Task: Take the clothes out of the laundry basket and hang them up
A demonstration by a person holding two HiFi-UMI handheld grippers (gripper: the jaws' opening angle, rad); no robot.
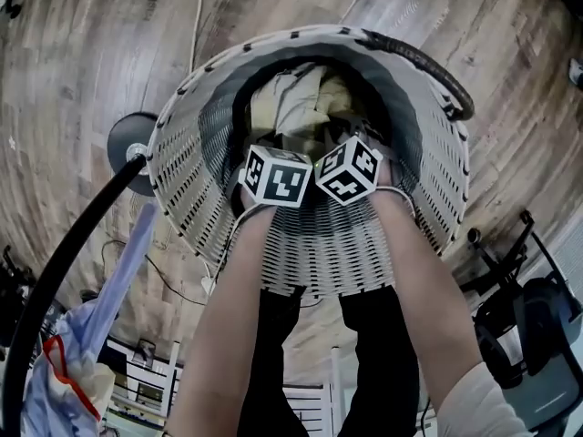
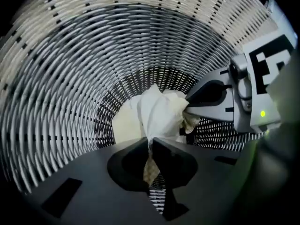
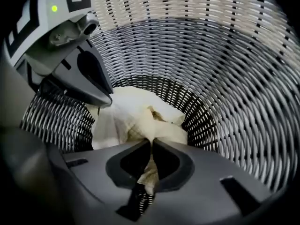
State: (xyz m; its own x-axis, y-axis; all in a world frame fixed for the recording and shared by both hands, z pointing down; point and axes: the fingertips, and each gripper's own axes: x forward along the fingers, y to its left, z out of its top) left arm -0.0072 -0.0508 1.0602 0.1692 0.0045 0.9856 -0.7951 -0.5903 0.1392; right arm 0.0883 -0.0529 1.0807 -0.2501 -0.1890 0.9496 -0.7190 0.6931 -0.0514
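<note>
While left claw [image 2: 151, 143] and right claw [image 3: 151, 143] pinch the crumpled cream cloth [image 2: 157, 111] inside the white woven basket [image 1: 310, 253], hanging remains.

Head view looks down into the basket [image 1: 179, 167]; both gripper views sit close inside.

Left gripper [image 2: 151, 143], right gripper [image 3: 151, 142], both clamped

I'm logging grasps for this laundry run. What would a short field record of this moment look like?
left gripper: shut on the cream cloth
right gripper: shut on the cream cloth too
place: both deep inside the white woven basket
basket contents: cream and pale clothes at the bottom
basket stands on: wooden floor
nearby: blue garment, lower left in the head view
</note>
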